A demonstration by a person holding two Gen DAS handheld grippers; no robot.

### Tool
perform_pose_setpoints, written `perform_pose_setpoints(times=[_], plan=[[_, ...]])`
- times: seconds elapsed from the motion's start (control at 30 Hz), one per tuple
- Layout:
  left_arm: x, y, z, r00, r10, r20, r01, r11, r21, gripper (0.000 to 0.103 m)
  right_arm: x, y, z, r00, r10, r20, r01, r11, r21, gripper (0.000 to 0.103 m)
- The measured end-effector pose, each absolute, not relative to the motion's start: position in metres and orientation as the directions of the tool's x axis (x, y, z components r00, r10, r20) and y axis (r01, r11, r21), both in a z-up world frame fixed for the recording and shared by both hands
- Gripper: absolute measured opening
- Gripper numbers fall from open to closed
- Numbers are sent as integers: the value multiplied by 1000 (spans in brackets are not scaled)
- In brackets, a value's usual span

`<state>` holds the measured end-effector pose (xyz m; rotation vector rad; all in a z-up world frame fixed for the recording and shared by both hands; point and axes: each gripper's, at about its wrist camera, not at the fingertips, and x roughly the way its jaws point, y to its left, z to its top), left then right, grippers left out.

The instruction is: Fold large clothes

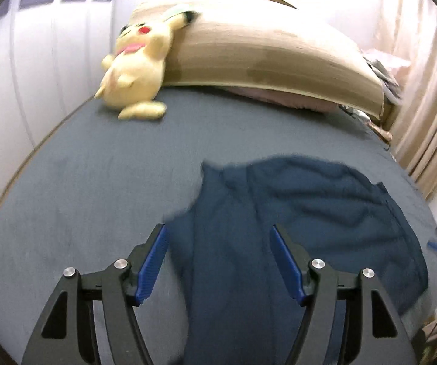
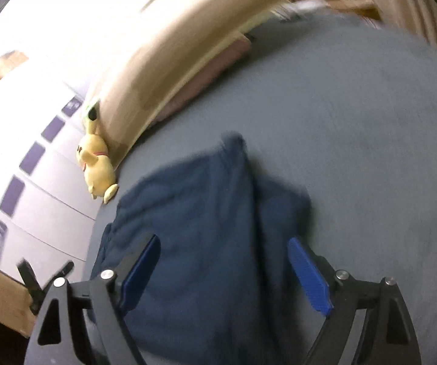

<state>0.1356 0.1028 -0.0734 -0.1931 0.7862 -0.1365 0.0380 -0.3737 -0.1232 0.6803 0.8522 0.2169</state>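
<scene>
Both grippers, left gripper [image 1: 220, 232] and right gripper [image 2: 223, 243], tilted down over navy garment [image 1: 294, 213], jaws apart.

Garment [image 1: 294, 213]: dark navy blue, plain, no print seen. Bed sheet [image 1: 97, 182]: slate grey-blue, plain. Plush toy [image 1: 136, 67]: pale yellow, red cheek spot, pink mouth, black ear tip. Headboard [image 1: 264, 57]: light tan, wood-grain streaks, darker blotches noted. Wall [image 1: 51, 60]: white, with a row of purple rectangles. Curtain [image 1: 425, 121]: beige-pink, vertical folds. Left tongs [image 1: 220, 261]: black frame, blue ribbed pads, silver bolts. Right tongs [image 2: 224, 270]: same black and blue scheme.
</scene>
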Motion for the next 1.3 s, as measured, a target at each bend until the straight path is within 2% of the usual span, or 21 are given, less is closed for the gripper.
perform_pose_setpoints(times=[0.13,0.33,0.37,0.4,0.47,0.53,0.57,0.6,0.63,0.67,0.77,0.9,0.93,0.97,1.03,1.1,1.23,1.3], plan=[[108,128,-115,634,-280,-720,-26,924,-382,69,18,-386,-179,608,504,-613,171,671,722,88],[89,130,-128,618,-293,-729,-57,909,-413,70,47,-393,-195,610,620,-494,124,541,832,87],[87,128,-126,624,-292,-725,-55,909,-413,70,55,-391,-197,600,614,-514,129,559,819,64],[90,129,-126,626,-292,-724,-55,909,-414,70,64,-385,-202,570,615,-546,137,584,800,34],[85,129,-122,634,-278,-722,-61,912,-405,70,65,-377,-198,566,593,-573,138,616,775,30],[77,133,-120,646,-268,-715,-78,908,-411,70,61,-369,-184,587,543,-601,112,681,724,31],[76,136,-120,648,-264,-714,-96,902,-421,70,58,-369,-180,595,520,-613,120,696,708,36],[73,138,-119,653,-266,-709,-111,893,-437,70,53,-369,-174,609,466,-642,154,725,671,42],[70,142,-118,664,-271,-697,-121,881,-457,70,44,-369,-164,646,387,-658,185,757,626,60],[66,143,-116,678,-272,-683,-126,872,-473,70,35,-368,-152,684,320,-655,200,782,591,64],[60,136,-112,711,-236,-663,-114,891,-440,73,-2,-345,-111,790,202,-579,147,854,500,64],[70,110,-126,644,-86,-760,-149,960,-235,73,-34,-274,-94,830,109,-547,54,960,273,68],[73,105,-132,623,-55,-780,-156,969,-192,73,-34,-260,-100,824,105,-557,44,968,247,75],[73,103,-137,614,-38,-788,-160,972,-171,74,-29,-245,-113,797,90,-597,38,979,199,79],[70,104,-136,611,-16,-792,-183,970,-161,74,-10,-227,-148,703,32,-711,49,994,93,79],[63,105,-126,622,18,-783,-203,969,-139,74,-15,-233,-154,698,3,-716,80,993,83,79],[41,105,-99,674,61,-737,-210,971,-112,74,-40,-224,-113,781,-102,-616,142,990,16,79],[32,100,-87,697,67,-714,-207,972,-111,77,-53,-217,-93,808,-68,-585,120,991,51,83]])
